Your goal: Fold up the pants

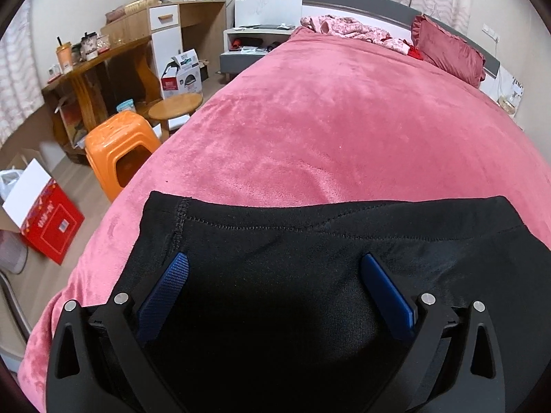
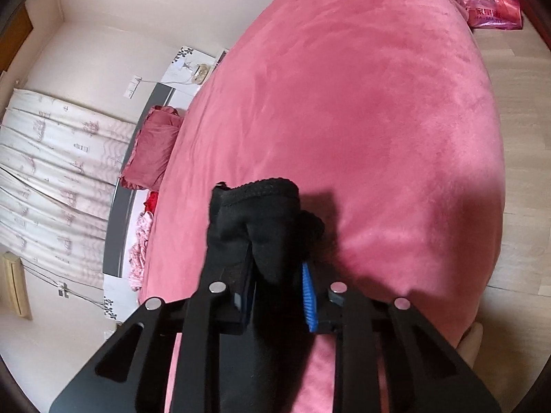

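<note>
Left wrist view: the black pants [image 1: 310,237] lie flat on the pink bed cover [image 1: 327,120], at its near edge. The left gripper [image 1: 275,265] hovers over the pants with jaws spread wide, gripping nothing. Right wrist view: the right gripper [image 2: 275,258] is clamped on a bunched fold of the pants [image 2: 261,213], raised above the bed cover [image 2: 378,120].

Two matte black grippers, left gripper [image 1: 273,268] and right gripper [image 2: 275,268], each with angular linkage arms pierced by triangular cut-outs, round silver pivot pins at the joints, and flat blue pads [image 1: 165,296] with a fine cross-hatched grip texture.
</note>
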